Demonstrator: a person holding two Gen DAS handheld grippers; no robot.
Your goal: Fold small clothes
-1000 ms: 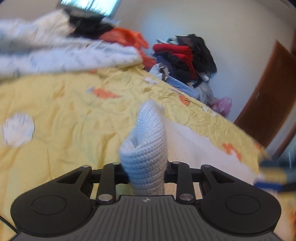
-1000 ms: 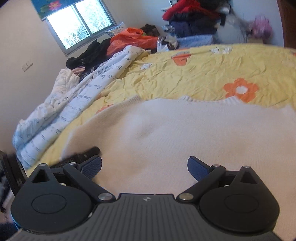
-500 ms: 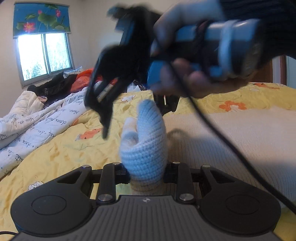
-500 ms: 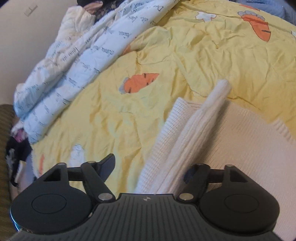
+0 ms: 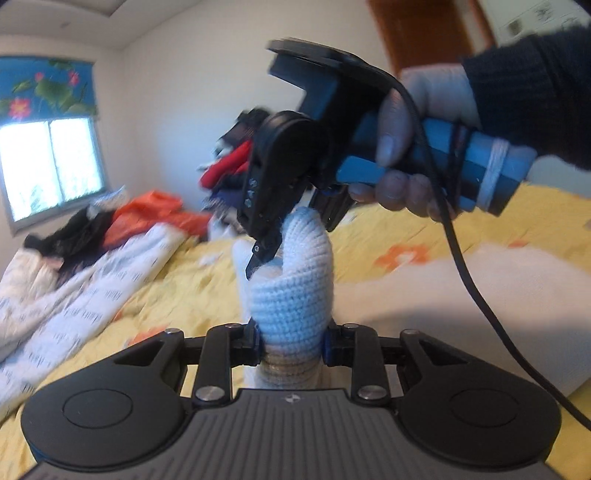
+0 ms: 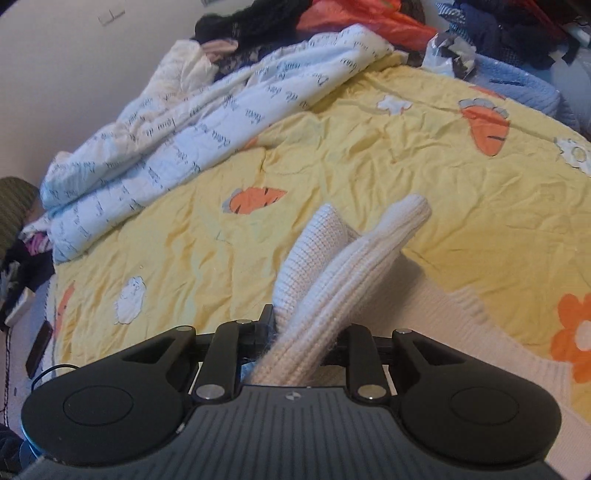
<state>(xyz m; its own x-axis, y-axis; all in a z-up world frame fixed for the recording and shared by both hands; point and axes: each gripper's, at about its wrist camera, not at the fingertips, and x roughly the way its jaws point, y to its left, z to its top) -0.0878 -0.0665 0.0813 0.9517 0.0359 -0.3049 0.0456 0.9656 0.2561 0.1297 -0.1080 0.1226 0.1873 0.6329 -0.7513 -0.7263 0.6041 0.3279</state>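
A cream knitted sweater (image 5: 461, 291) lies on the yellow bed sheet (image 6: 369, 155). My left gripper (image 5: 291, 343) is shut on a bunched fold of the sweater (image 5: 291, 288) that stands up between its fingers. My right gripper (image 6: 306, 343) is shut on another ribbed part of the sweater (image 6: 347, 273), which sticks forward between its fingers. In the left wrist view the right gripper (image 5: 291, 229) hangs above, its fingers astride the top of the same fold, held by a hand in a dark sleeve.
A white printed quilt (image 6: 184, 122) lies crumpled at the bed's far left. A pile of red, orange and dark clothes (image 5: 229, 173) sits at the far end by the wall. A window (image 5: 48, 166) is at left, a brown door (image 5: 424, 33) behind.
My right gripper has closed on the ribbed part of the sweater and lifted it. It now sits right over the fold that my left gripper holds.
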